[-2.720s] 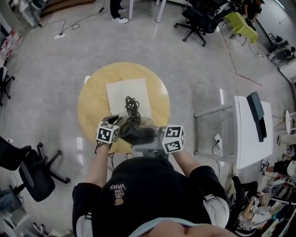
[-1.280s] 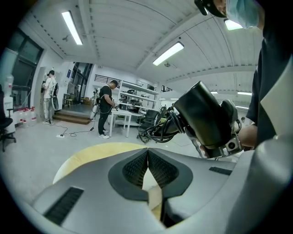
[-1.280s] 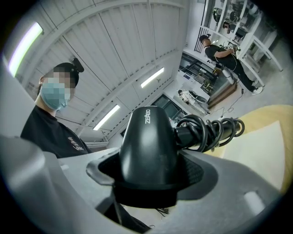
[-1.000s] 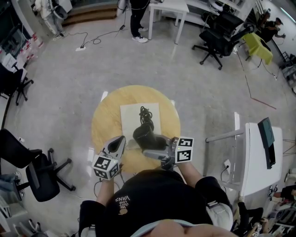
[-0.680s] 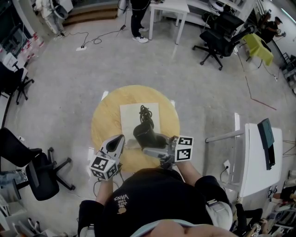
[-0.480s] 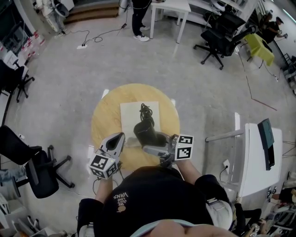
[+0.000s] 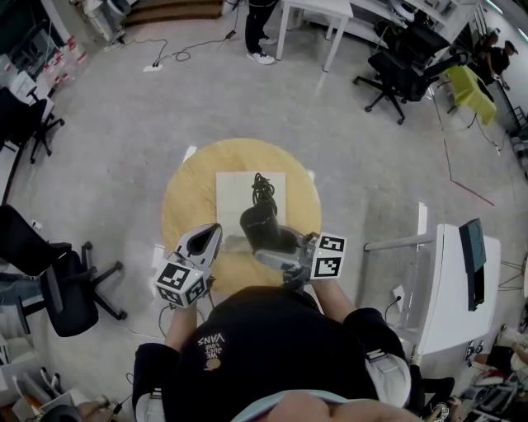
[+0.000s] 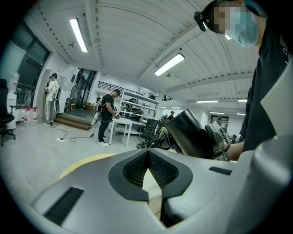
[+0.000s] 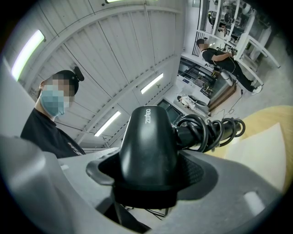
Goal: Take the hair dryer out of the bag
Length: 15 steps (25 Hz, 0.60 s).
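The black hair dryer (image 7: 262, 229) hangs above the round wooden table (image 7: 186, 198), and my right gripper (image 7: 285, 251) is shut on its body. Its coiled cord (image 7: 262, 188) trails over the flat white bag (image 7: 235, 188) lying on the table. In the right gripper view the dryer (image 9: 149, 146) fills the jaws of the right gripper (image 9: 151, 171), with the cord (image 9: 208, 128) beyond it and the bag (image 9: 263, 141) below. My left gripper (image 7: 204, 241) is shut and empty, left of the dryer and apart from it. From the left gripper (image 8: 149, 153) the dryer (image 8: 192, 137) shows at the right.
Black office chairs stand at the left (image 7: 49, 280) and far right (image 7: 400, 66). A white desk (image 7: 458, 280) is at the right and a white table (image 7: 318, 12) at the back, where a person (image 8: 107, 116) stands. Cables (image 7: 165, 58) lie on the floor.
Since the earliest frame my left gripper has come off the dryer and drawn back to the left. The right gripper carries the dryer higher over the table. Over the last second little differs.
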Available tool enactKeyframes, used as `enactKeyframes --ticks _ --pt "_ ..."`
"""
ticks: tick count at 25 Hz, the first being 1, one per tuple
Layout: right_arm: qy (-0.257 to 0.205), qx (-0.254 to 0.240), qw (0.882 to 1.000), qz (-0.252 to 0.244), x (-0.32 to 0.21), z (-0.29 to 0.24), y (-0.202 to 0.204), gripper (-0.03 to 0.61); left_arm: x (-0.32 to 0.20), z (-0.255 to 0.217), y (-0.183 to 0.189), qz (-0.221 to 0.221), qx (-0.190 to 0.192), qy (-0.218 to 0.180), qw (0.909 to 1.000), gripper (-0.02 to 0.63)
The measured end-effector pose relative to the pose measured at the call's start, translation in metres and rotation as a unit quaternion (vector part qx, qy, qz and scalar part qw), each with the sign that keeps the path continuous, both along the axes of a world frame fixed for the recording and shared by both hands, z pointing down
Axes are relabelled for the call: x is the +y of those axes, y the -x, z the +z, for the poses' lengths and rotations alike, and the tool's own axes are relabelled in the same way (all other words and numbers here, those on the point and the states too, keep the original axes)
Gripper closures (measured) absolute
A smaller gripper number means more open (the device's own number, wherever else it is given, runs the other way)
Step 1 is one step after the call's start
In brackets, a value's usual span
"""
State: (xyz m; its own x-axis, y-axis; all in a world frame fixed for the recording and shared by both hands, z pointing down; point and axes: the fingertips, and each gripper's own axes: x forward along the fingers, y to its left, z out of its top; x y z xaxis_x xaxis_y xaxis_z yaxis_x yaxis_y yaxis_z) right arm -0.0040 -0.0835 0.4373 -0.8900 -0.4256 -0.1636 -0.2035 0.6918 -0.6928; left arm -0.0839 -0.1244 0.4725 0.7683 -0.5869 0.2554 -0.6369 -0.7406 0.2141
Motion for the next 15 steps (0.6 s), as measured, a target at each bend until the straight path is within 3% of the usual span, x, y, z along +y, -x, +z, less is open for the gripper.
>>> enactKeyframes --ticks 15 --pt "0.008 0.002 1.000 -0.002 -0.0022 0.0058 0.0016 0.225 -0.0021 0.0031 0.0006 -0.004 0.003 0.006 1.0000 0.603"
